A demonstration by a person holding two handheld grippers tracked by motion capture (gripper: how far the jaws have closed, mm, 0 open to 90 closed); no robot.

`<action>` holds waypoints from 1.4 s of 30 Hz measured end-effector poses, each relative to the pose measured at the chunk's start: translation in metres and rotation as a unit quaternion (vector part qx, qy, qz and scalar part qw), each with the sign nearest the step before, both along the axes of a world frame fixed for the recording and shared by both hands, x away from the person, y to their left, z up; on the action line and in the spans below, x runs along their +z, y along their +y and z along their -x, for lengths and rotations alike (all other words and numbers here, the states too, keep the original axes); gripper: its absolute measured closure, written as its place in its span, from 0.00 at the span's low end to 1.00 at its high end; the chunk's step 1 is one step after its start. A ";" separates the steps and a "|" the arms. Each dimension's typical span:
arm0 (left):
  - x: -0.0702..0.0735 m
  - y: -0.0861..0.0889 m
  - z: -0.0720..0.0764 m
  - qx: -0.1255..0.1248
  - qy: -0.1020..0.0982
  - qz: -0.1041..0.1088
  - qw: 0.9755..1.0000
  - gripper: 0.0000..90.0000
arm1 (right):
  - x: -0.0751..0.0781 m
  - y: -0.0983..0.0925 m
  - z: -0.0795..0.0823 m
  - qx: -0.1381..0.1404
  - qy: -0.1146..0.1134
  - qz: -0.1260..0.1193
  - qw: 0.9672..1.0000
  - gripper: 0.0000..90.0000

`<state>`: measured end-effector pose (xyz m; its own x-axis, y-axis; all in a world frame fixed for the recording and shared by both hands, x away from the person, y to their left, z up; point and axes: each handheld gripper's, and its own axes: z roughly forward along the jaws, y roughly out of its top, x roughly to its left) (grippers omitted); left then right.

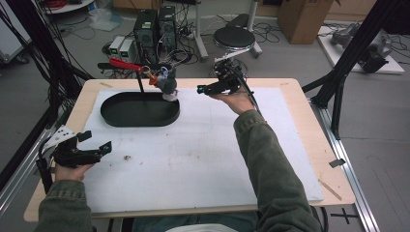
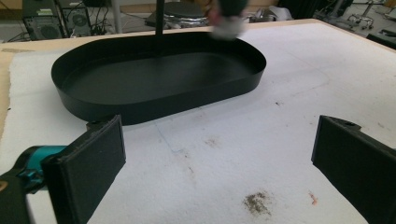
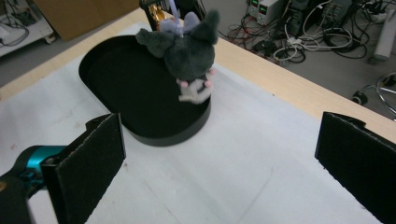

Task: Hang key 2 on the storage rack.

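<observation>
A robotics lab or workshop. Desktop computer towers (image 1: 154,26) and tangled cables (image 1: 186,53) on the grey floor at upper centre; black aluminium framing (image 1: 360,46) at right; cardboard box (image 1: 302,17) upper right; round stool (image 1: 234,37) behind a plywood table (image 1: 300,96) under a white mat (image 1: 193,154).

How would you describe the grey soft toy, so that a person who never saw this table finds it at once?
Look at the white mat on the wooden table, then at the black oval tray at its far left. The grey soft toy hangs over the tray's right end, the one furry thing there, with pink paws and a white tail.
</observation>
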<state>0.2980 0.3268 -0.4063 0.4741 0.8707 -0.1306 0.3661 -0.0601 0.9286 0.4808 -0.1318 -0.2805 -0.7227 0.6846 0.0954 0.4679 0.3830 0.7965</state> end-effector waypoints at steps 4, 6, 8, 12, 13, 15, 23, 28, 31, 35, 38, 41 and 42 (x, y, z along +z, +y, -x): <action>0.000 0.000 0.000 0.000 0.001 -0.001 1.000 0.04 | 0.005 -0.010 0.007 0.004 -0.011 0.008 1.000 0.01; 0.000 0.000 0.000 -0.001 0.001 0.000 1.000 0.04 | 0.008 -0.014 0.013 0.004 -0.025 0.008 1.000 0.01; 0.000 -0.001 -0.001 -0.003 0.001 -0.001 1.000 0.04 | 0.009 -0.018 0.018 0.003 -0.039 0.007 0.999 0.01; 0.000 -0.001 0.000 -0.003 0.001 -0.002 1.000 0.04 | 0.006 -0.028 0.027 0.005 -0.058 0.007 0.998 0.01; 0.000 -0.001 0.000 -0.003 0.001 -0.002 1.000 0.04 | 0.006 -0.031 0.029 0.006 -0.051 0.011 0.999 0.01; 0.000 -0.001 0.000 -0.002 0.001 -0.002 1.000 0.04 | 0.006 -0.036 0.033 0.003 -0.057 0.011 0.998 0.01; 0.000 -0.001 0.000 0.000 0.002 -0.005 1.000 0.04 | -0.001 -0.064 0.049 -0.005 -0.058 -0.015 0.998 0.01; 0.000 -0.002 0.000 0.000 0.003 -0.007 1.000 0.04 | -0.014 -0.085 0.060 -0.015 -0.052 -0.020 0.998 0.01; -0.001 -0.002 0.000 0.000 0.003 -0.008 1.000 0.04 | -0.025 -0.097 0.067 -0.024 -0.050 -0.021 0.998 0.01; -0.001 -0.002 0.000 0.000 0.004 -0.009 1.000 0.04 | -0.040 -0.110 0.077 -0.036 -0.046 -0.021 0.998 0.01; -0.001 -0.002 0.000 0.000 0.004 -0.009 1.000 0.04 | -0.051 -0.117 0.084 -0.044 -0.048 -0.025 0.998 0.01; 0.000 -0.002 0.001 0.000 0.004 -0.009 1.000 0.04 | -0.060 -0.125 0.092 -0.054 -0.047 -0.028 0.997 0.01; -0.001 -0.003 0.001 -0.001 0.006 -0.009 1.000 0.04 | -0.063 -0.128 0.094 -0.058 -0.053 -0.030 0.996 0.01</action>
